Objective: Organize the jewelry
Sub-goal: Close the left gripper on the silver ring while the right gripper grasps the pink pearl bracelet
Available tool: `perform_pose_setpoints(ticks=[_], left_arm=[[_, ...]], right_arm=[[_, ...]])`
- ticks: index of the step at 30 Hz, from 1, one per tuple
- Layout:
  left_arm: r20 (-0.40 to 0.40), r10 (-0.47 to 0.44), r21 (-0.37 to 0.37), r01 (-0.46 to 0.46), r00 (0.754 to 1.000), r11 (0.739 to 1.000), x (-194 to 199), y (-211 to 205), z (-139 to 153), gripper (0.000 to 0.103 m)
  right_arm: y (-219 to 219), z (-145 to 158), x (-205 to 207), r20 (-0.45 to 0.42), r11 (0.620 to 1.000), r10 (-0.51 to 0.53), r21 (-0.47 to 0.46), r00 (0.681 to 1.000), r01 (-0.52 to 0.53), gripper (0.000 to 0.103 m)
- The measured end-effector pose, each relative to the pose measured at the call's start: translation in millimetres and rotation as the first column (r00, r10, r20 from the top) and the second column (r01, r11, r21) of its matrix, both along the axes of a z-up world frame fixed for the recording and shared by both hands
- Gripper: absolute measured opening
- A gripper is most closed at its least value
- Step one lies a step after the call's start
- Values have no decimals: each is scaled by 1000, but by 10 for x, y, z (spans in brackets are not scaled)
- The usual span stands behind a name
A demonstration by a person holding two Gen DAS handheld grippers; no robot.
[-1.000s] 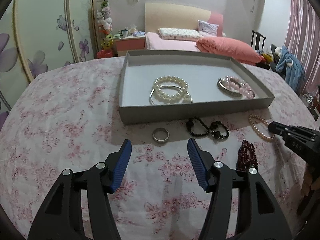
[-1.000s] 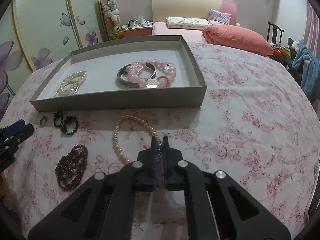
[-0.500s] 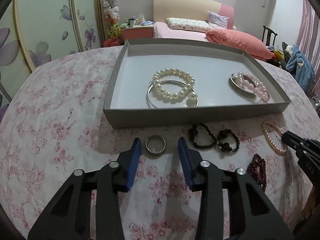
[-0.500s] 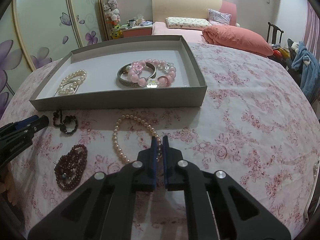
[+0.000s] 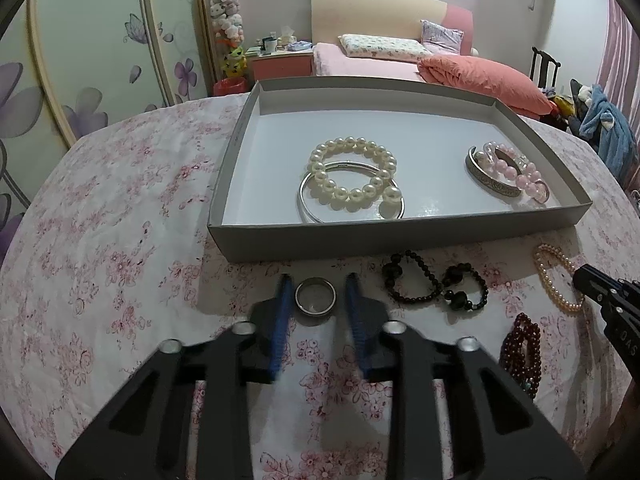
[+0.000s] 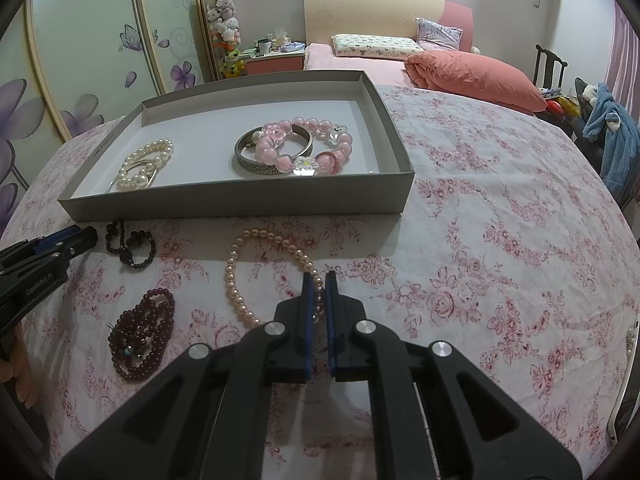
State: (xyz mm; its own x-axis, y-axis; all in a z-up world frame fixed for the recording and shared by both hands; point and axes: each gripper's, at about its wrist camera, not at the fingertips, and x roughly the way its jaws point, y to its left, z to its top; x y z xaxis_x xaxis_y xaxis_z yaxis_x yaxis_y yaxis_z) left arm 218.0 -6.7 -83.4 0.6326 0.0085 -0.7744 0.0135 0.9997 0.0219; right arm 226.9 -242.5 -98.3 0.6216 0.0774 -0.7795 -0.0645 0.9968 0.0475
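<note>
Only my left view shows the silver ring between my open left tool; my right tool, nearly closed, grips nothing over the pearl strand.

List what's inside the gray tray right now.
Tray holds two pairs: a white pearl bracelet lying over a thin silver bangle, and a pink bead bracelet over an engraved metal bangle. Each bangle is partly covered.

silver ring flat, before grey tray
</note>
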Motion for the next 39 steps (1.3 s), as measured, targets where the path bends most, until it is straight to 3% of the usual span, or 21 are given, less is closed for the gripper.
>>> perform_pose_setpoints(ticks=[21, 28, 39], left_arm=[[-2, -23, 26, 23, 1000, 999, -207, -12, -16, 23], [0, -20, 2, 20, 1000, 1000, -247, 15, -12, 23], [57, 11, -52, -8, 998, 999, -419, 157, 75, 23]], right_arm=[[5, 0, -2, -1, 1000, 0, -9, 1000, 0, 7], [-63, -1, -5, 3, 999, -3, 34, 1000, 3, 6], [-72, 264, -243, 137, 992, -2, 124, 991, -16, 6]])
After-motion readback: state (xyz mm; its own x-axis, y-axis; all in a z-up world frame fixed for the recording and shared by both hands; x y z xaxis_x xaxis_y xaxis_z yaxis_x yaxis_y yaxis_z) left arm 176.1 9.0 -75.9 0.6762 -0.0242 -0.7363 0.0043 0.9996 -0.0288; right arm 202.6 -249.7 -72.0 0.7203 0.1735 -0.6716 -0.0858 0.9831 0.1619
